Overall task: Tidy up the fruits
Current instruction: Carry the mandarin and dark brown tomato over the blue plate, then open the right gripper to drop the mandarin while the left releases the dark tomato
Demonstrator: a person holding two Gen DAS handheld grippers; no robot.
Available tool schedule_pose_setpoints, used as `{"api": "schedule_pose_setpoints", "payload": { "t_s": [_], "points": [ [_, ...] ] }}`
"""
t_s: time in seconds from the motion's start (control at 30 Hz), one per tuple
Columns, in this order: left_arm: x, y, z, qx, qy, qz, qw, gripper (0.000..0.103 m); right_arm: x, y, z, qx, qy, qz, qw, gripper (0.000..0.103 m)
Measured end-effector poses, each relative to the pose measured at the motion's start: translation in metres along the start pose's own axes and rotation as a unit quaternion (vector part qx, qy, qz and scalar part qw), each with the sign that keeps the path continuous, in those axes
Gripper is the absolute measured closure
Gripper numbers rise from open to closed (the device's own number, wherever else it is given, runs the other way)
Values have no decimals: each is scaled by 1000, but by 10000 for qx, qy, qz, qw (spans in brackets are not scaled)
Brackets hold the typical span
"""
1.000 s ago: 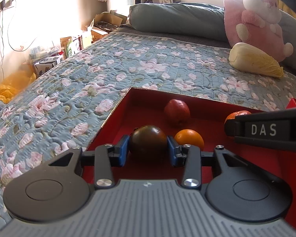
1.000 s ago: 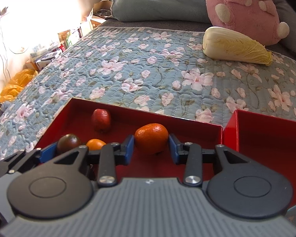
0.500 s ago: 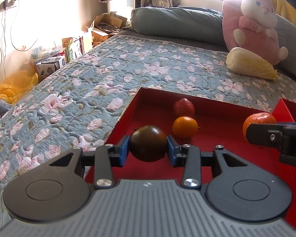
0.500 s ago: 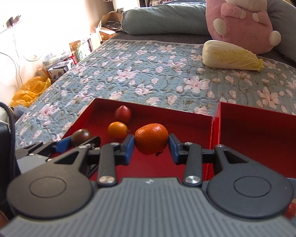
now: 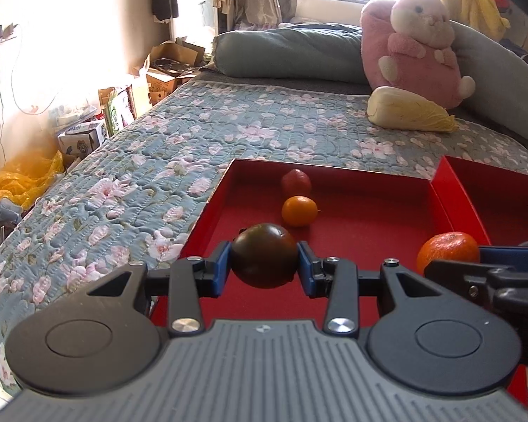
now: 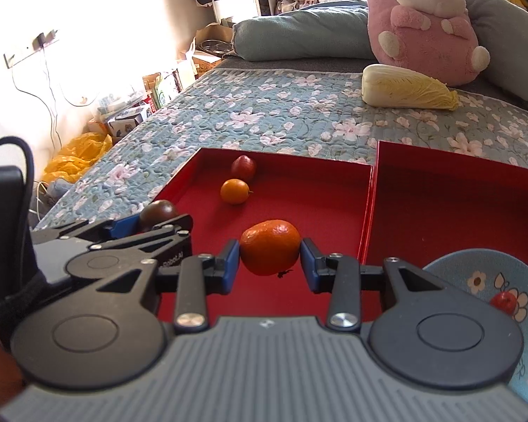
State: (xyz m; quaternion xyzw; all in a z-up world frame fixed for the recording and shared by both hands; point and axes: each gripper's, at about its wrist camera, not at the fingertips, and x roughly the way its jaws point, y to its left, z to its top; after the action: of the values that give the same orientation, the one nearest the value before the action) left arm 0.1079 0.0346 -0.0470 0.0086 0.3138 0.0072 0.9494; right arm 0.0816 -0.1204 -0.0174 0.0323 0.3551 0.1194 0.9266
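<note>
The left gripper [image 5: 264,270] is clenched on a dark tomato [image 5: 264,270]; the right gripper [image 6: 270,252] clasps a tangerine [image 6: 270,252]. Both hang over the near edge of a red tray [image 6: 320,190]. A small orange [image 6: 234,191] and red fruit [image 6: 243,167] lie near its far left corner. The tray sits on a floral bedspread [image 6: 264,119].

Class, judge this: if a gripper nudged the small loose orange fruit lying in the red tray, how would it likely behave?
The small orange fruit looks round, so it would probably roll. The red tray has raised walls, likely stopping it. Its skin looks smooth, perhaps slippery.
</note>
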Motion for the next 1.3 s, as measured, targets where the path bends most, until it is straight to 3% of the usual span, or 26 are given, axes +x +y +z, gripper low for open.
{"api": "schedule_pose_setpoints", "payload": {
  "t_s": [0.33, 0.5, 0.77, 1.03, 1.3],
  "points": [
    [-46, -24, -19, 362, -197, -510, 9978, 57, -42, -15, -25, 106, -121, -10, 9999, 62],
    [-57, -32, -25, 458, -226, -547, 9972, 57, -68, -31, -30, 102, -358, -139, 9992, 62],
    [-66, -41, -28, 574, -326, -685, 9955, 57, -95, -91, -56, 487, -399, -743, 9952, 62],
    [-66, -49, -30, 659, -339, -780, 9942, 58, -88, -145, -75, 782, -169, -1458, 9861, 62],
    [-61, -51, -30, 695, -324, -826, 9936, 58, -62, -171, -76, 927, 135, -1629, 9822, 62]
  ]
}}
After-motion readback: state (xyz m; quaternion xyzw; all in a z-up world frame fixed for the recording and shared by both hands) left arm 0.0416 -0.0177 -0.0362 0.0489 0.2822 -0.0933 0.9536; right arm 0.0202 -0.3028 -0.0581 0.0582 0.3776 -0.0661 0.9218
